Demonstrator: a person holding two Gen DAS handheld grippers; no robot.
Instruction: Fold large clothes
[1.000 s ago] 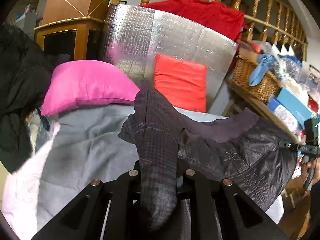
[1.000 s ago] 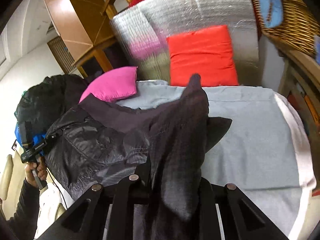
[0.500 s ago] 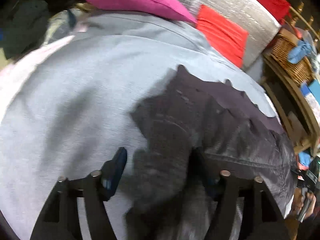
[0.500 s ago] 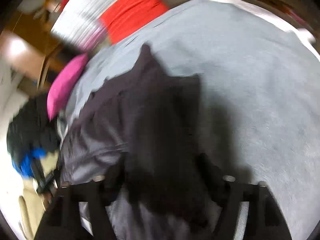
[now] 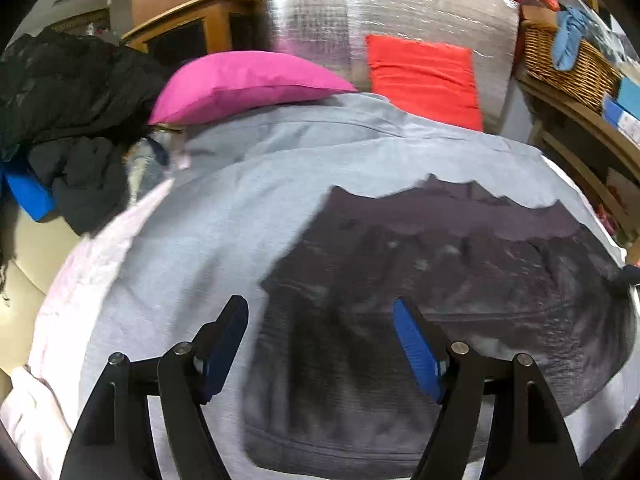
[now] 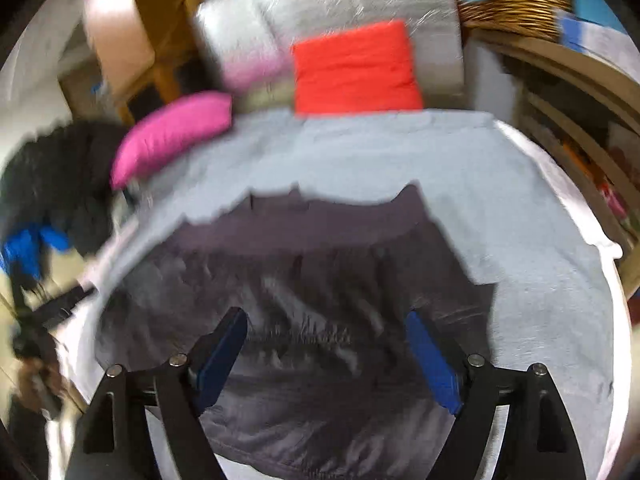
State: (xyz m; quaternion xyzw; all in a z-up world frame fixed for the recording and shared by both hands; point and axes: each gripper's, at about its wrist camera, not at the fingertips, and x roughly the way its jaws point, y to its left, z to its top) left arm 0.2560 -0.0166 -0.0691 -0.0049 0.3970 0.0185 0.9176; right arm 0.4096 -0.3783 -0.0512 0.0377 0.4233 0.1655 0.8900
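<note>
Ahead of you: a pink pillow and a red cushion propped against a silver foil panel at the head of the grey-sheeted bed (wicker basket right, dark clothes pile left).

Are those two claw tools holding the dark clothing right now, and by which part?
Nothing is held. The dark garment lies on the grey cover; both the left gripper and right gripper have jaws opening, pads clear of the cloth.
</note>
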